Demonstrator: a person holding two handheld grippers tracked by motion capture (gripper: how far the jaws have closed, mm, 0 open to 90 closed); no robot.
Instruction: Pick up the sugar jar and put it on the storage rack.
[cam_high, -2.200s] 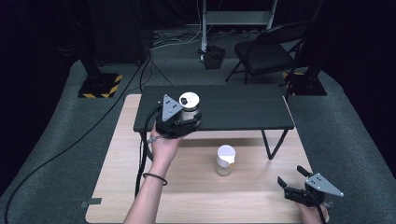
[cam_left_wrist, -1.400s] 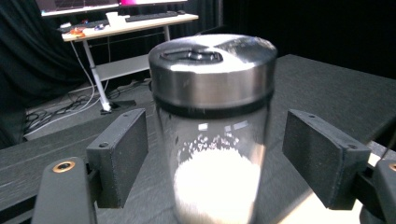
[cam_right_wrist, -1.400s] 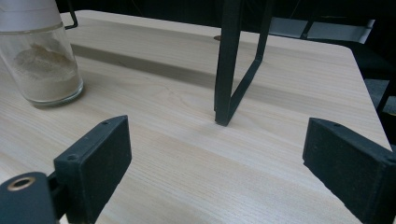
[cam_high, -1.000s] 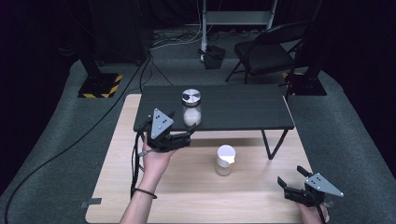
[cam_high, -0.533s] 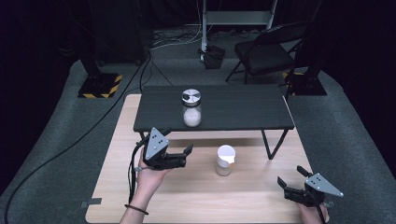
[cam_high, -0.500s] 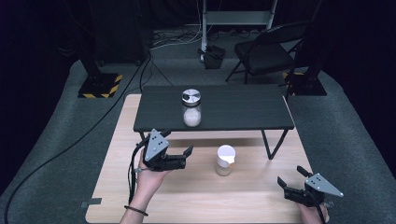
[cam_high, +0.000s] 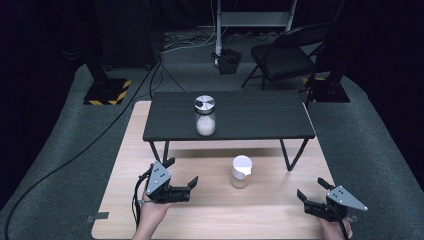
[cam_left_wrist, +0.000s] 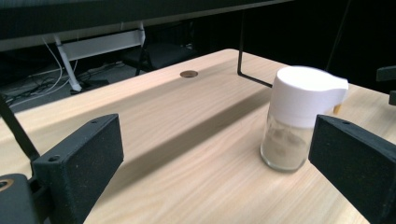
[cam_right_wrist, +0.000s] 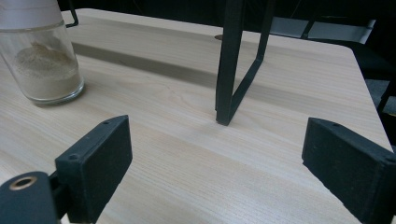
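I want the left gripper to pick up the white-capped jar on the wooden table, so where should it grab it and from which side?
Grip the white-capped jar on its clear glass body below the cap, coming in level from the left gripper side. It stands upright, and its cap has a spout jutting sideways, so the round glass probably gives the pads a more even hold. The jaws are open and empty, the jar ahead of them.

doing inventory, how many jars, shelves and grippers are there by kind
jars: 2, the metal-lid jar and the white-cap jar
black shelf: 1
grippers: 2, the left gripper and the right gripper
total: 5
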